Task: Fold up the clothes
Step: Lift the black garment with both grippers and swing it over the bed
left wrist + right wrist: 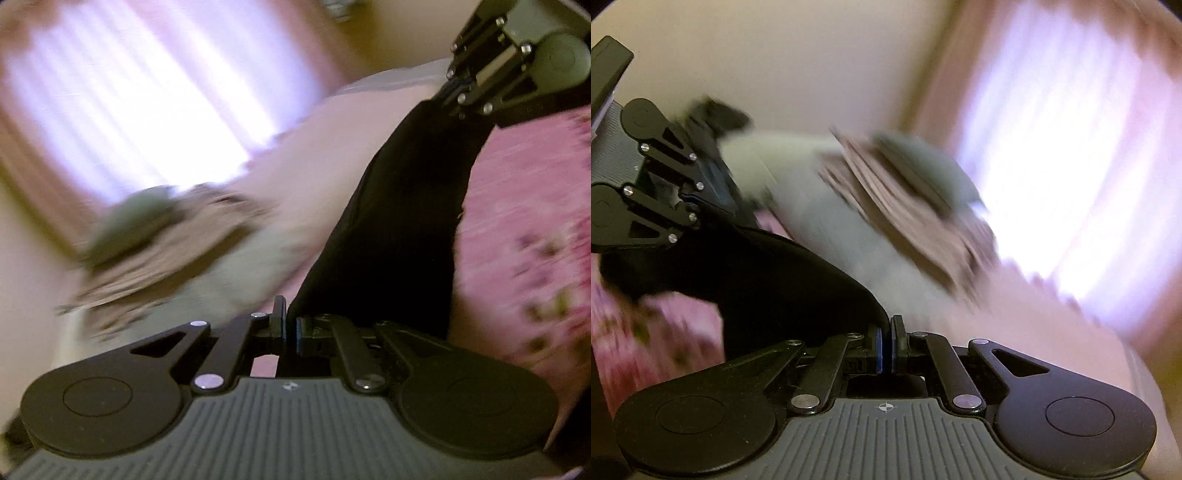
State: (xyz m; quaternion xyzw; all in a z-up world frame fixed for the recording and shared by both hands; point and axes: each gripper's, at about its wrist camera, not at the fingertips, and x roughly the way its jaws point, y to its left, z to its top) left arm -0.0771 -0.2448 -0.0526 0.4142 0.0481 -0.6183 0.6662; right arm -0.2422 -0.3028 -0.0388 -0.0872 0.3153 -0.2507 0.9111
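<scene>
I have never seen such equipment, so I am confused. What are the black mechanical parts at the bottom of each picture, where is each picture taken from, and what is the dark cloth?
There is no robot. A person holds one hand tool with two fingers in each hand, and a camera on each looks forward along the fingers. One picture is from the left gripper, the other from the right gripper. Both are shut on the same black garment, which stretches between them above a pink flowered bedspread. Each camera also sees the other tool. Behind, blurred, is a pile of folded clothes and a bright curtained window.
</scene>
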